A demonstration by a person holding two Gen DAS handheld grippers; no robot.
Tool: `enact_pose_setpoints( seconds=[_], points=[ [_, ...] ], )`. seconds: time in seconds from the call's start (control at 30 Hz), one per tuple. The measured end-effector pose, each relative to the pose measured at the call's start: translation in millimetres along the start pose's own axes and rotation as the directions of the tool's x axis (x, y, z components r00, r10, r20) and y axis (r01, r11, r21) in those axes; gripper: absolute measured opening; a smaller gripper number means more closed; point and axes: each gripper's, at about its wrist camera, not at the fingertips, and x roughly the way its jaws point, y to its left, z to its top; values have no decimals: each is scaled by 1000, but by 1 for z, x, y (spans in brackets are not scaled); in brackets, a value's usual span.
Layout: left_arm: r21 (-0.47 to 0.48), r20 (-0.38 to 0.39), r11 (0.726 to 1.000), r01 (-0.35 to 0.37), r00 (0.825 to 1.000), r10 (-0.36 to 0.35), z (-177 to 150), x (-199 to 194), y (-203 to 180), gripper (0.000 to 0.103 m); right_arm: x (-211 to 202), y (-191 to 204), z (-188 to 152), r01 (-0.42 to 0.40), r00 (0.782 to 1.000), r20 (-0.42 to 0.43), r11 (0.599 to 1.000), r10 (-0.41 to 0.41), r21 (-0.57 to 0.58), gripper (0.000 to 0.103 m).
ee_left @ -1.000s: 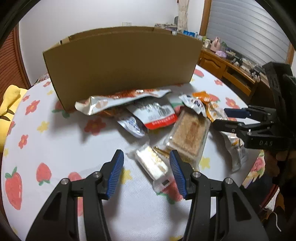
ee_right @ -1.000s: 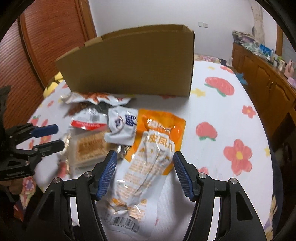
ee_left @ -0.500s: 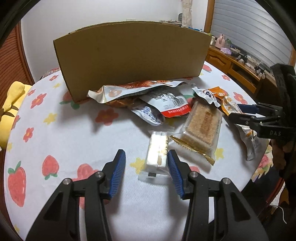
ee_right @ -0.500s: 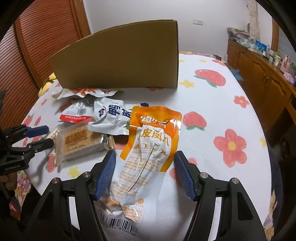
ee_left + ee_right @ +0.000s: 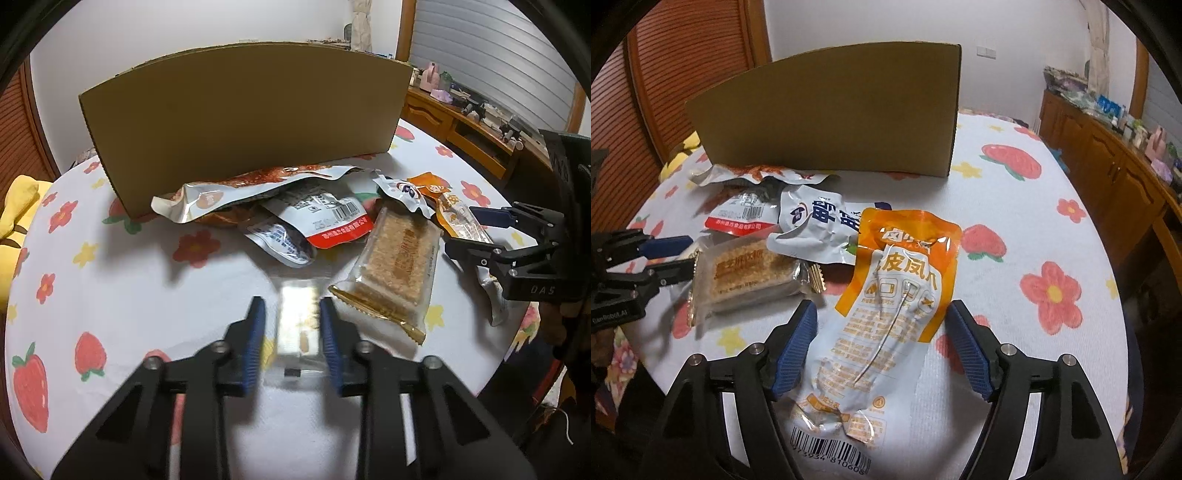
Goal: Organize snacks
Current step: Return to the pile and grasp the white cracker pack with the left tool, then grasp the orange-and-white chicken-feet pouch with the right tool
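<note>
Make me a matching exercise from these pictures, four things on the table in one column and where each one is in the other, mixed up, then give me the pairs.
1. small clear-wrapped bar
2. orange pouch
3. cardboard box
4. golden cracker pack

A. standing behind the snack pile
B. between the left gripper's closing fingers
C. lying between the two grippers
D. between the right gripper's opening fingers

Pairs: 1-B, 2-D, 3-A, 4-C

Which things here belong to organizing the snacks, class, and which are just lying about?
Job:
- brown cardboard box
- small clear-wrapped pale bar, between the closing left gripper
- orange-and-white pouch, between the opening right gripper
- clear-wrapped golden crispy cake

Lying about:
- yellow plush toy
- wooden sideboard clutter
</note>
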Motion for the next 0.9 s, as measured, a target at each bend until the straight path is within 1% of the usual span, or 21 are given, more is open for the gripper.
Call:
enact_pose_setpoints(
  seconds=[0.1,0.27,0.47,0.6,0.7,0.77,0.8,0.83,0.9],
  points=[
    [-12,6,1000,5,1000,-5,-1,-1,2,20,0,0,-1,1,1000,3,1000,-1,-5,77],
    [-50,26,999,-15,1000,16,-8,-7,10,20,0,-2,-2,-5,1000,5,1000,5,-7,77],
    [-97,71,995,-11,997,18,-13,-22,17,20,0,-1,-2,-1,1000,9,1000,1,-13,77],
    [-105,94,994,-10,995,20,-14,-30,15,20,1,0,-2,10,1000,12,1000,-10,-24,77],
    [-100,98,995,-11,995,21,-15,-31,11,20,3,-1,-1,16,1000,11,999,-15,-32,77],
    [-100,99,995,-8,995,18,-16,-30,10,20,4,-4,1,18,1000,8,999,-18,-31,76],
    [-101,99,995,-5,995,15,-17,-29,10,20,4,-5,2,21,1000,6,999,-21,-31,74],
    [-102,99,995,-2,995,13,-17,-29,9,20,4,-6,3,24,1000,4,999,-24,-30,70],
    [-104,98,995,-1,995,11,-19,-29,9,20,4,-10,4,19,1000,-5,999,-19,-26,66]
  ],
)
